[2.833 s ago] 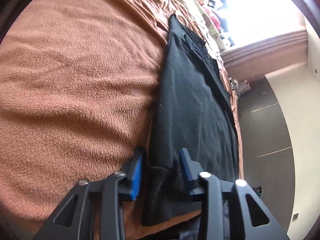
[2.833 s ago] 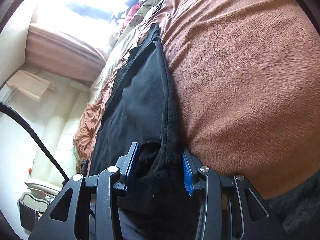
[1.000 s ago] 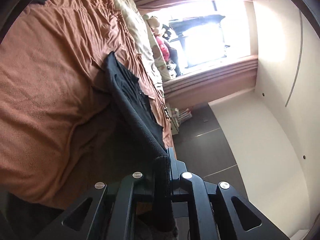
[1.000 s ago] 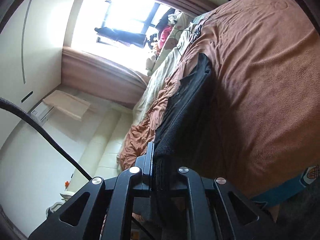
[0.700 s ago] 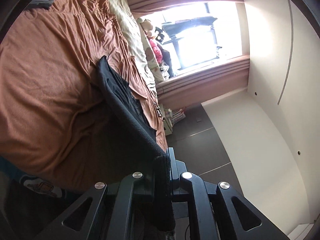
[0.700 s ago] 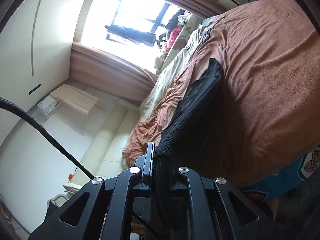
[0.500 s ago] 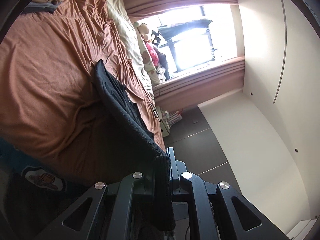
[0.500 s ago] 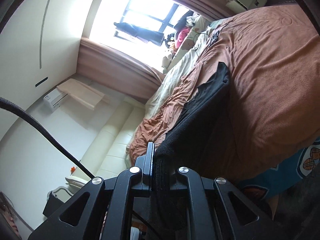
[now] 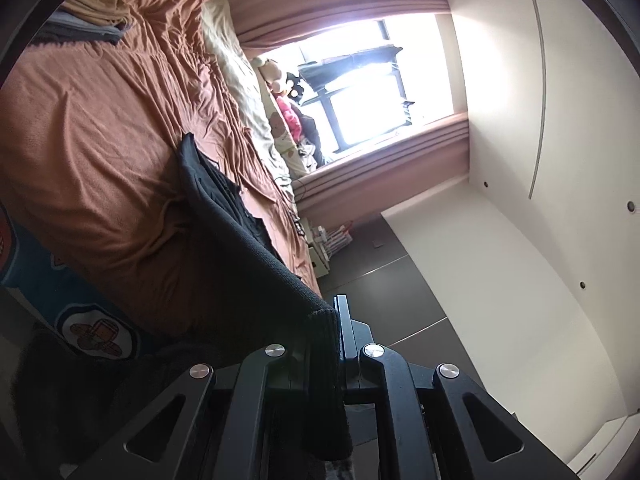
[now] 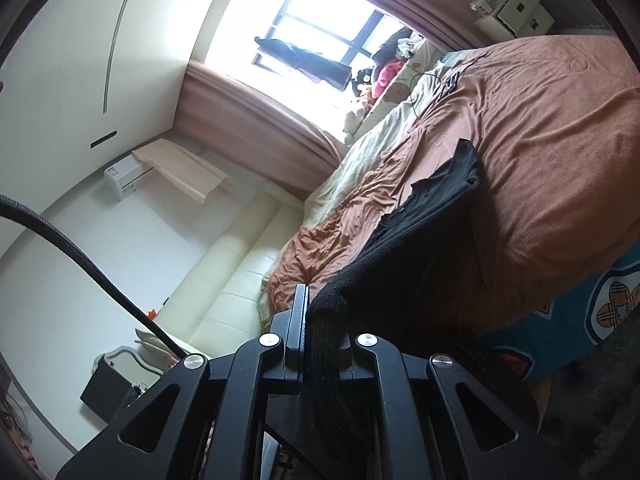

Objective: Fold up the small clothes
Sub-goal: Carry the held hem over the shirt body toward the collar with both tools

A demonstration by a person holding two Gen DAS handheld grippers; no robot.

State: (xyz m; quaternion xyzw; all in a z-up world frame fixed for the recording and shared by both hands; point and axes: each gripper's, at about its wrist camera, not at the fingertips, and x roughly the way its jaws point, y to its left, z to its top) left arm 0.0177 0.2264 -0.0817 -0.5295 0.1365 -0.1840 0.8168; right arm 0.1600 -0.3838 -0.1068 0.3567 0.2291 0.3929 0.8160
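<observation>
You have one black knit garment (image 9: 240, 236) and two grippers on it. Your left gripper (image 9: 325, 332) is clamped tight on one ribbed corner, and your right gripper (image 10: 320, 320) is clamped just as tight on another. The near edge is lifted off the bed, while the far end of the cloth lies on the brown blanket (image 10: 552, 128). One window (image 9: 368, 92) glows behind it, and one cream sofa (image 10: 236, 276) stands beside the bed.

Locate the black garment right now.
Black garment hangs stretched between both shut grippers, left gripper and right gripper, its far end resting on the brown bedspread.
</observation>
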